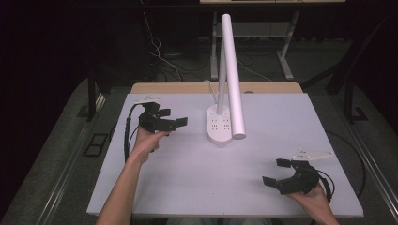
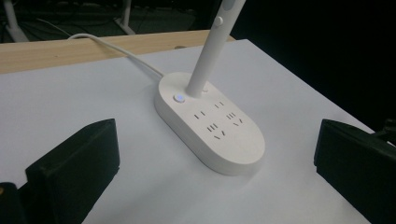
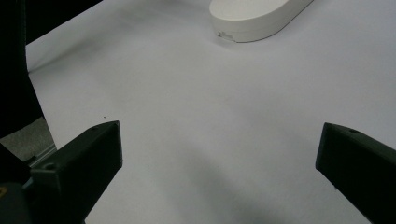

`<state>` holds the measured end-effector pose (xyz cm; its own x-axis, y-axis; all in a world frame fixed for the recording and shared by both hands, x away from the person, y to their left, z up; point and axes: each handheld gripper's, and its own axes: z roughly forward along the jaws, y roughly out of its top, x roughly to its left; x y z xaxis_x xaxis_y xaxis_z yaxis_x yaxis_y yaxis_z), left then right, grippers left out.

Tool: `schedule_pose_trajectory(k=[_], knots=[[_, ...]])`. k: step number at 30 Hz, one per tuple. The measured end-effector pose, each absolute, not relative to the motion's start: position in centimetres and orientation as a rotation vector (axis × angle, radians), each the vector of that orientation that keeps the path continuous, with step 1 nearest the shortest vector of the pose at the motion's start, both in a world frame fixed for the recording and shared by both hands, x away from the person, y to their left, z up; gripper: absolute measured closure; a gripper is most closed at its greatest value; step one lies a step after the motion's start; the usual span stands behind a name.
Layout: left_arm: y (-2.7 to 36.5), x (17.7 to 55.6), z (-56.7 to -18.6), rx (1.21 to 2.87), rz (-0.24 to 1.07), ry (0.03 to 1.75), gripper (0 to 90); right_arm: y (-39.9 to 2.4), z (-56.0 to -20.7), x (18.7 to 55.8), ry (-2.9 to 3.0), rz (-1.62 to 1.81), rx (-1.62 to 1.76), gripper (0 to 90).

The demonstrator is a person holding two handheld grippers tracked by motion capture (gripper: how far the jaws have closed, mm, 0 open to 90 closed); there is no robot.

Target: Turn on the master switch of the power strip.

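A white desk lamp stands mid-table on an oval base (image 1: 219,125) that carries several sockets and a small round button (image 2: 178,98) lit faintly blue. Its stem (image 2: 205,65) rises from the base and its long tube head (image 1: 232,75) slants over the table. My left gripper (image 1: 172,117) hovers open left of the base, jaws pointing toward it, nothing between them. In the left gripper view the base (image 2: 212,128) lies just ahead between the jaws. My right gripper (image 1: 277,172) is open near the front right, empty, with the base's end (image 3: 254,18) far ahead.
The white tabletop (image 1: 187,178) covers a wooden desk whose edge (image 1: 187,88) shows at the back. The lamp's white cord (image 2: 116,49) runs off the back edge. Cables and desk legs stand on the dark floor behind. A grey plate (image 1: 313,153) sits on the right gripper.
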<state>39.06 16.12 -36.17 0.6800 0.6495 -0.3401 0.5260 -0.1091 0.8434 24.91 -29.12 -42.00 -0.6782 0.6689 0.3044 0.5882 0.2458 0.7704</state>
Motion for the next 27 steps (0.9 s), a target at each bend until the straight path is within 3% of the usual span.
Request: schedule_pose_trajectory(k=[27], knots=[[17.6, 29.4, -39.9, 1.787, 0.177, 0.913, 0.0, -29.0, -41.9, 24.9, 2.405, 1.418, 1.212, 0.0]])
